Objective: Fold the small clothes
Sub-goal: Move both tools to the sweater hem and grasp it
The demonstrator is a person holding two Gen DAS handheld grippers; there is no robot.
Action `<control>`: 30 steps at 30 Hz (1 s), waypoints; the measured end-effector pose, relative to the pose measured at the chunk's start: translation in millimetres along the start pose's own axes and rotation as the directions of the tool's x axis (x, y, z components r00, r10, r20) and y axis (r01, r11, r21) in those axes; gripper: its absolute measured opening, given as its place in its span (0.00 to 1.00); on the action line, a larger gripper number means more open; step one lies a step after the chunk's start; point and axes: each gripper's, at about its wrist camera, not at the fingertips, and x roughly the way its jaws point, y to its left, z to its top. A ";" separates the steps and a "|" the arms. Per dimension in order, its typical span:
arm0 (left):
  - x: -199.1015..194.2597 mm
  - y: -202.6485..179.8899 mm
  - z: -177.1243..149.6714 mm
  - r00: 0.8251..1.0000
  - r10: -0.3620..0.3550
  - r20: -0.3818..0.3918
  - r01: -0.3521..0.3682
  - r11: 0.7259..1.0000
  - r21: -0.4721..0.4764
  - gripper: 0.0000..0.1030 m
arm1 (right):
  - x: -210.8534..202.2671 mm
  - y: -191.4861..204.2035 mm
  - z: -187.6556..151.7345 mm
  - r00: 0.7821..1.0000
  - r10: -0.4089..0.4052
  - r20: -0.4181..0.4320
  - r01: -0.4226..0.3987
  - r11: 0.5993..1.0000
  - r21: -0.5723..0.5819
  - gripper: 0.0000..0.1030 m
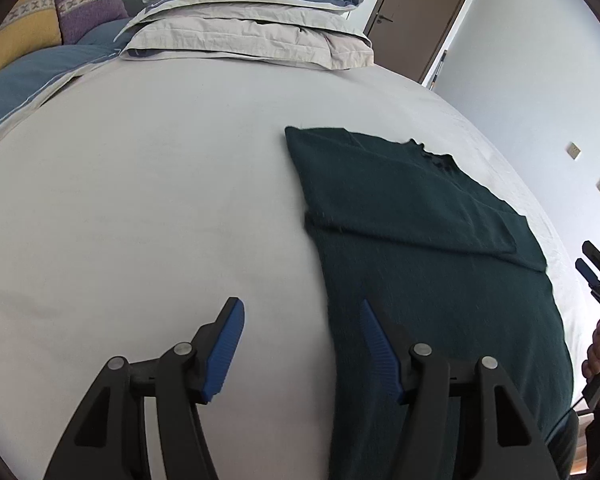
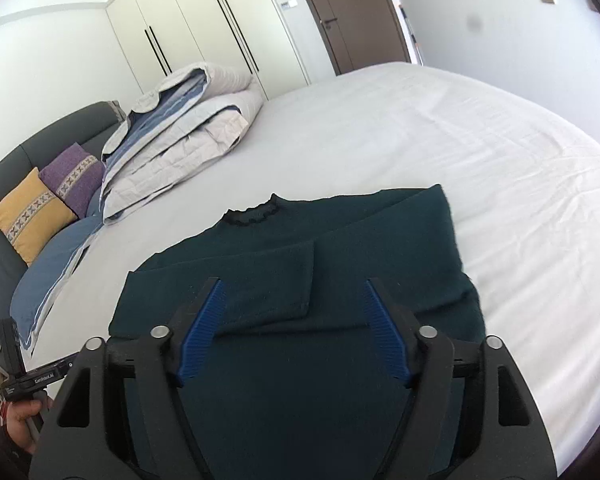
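A dark green sweater (image 1: 420, 208) (image 2: 300, 272) lies flat on the white bed sheet (image 1: 140, 200) (image 2: 440, 140), collar away from me, with both sleeves folded across its chest. My left gripper (image 1: 302, 308) hangs open above the sweater's left edge, one blue pad over the sheet and one over the knit. Nothing is between its fingers. My right gripper (image 2: 294, 288) is open above the sweater's lower body, and holds nothing. In the left wrist view the right gripper (image 1: 594, 268) shows at the far right edge, held by a hand (image 1: 598, 352).
A folded grey and blue duvet (image 1: 252, 28) (image 2: 180, 128) is stacked at the head of the bed. Yellow (image 2: 28, 216) and purple cushions (image 2: 74, 174) lean on the dark headboard. White wardrobes (image 2: 188, 32) and a brown door (image 2: 348, 12) stand beyond.
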 end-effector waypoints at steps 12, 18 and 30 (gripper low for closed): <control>-57.5 -5.3 -114.5 0.977 -0.150 -0.153 0.135 0.985 -0.104 0.66 | -104.3 -36.7 -112.6 0.981 0.044 -0.190 -0.038 0.999 0.035 0.73; -52.8 -12.7 -126.2 0.955 -0.216 -0.202 0.195 0.973 -0.122 0.64 | -131.0 -68.7 -129.2 0.977 0.049 -0.209 -0.027 0.994 0.105 0.73; -45.5 4.8 -139.9 0.923 -0.296 -0.246 0.243 0.944 -0.222 0.36 | -161.4 -104.3 -134.2 0.952 -0.030 -0.305 0.073 0.989 0.130 0.73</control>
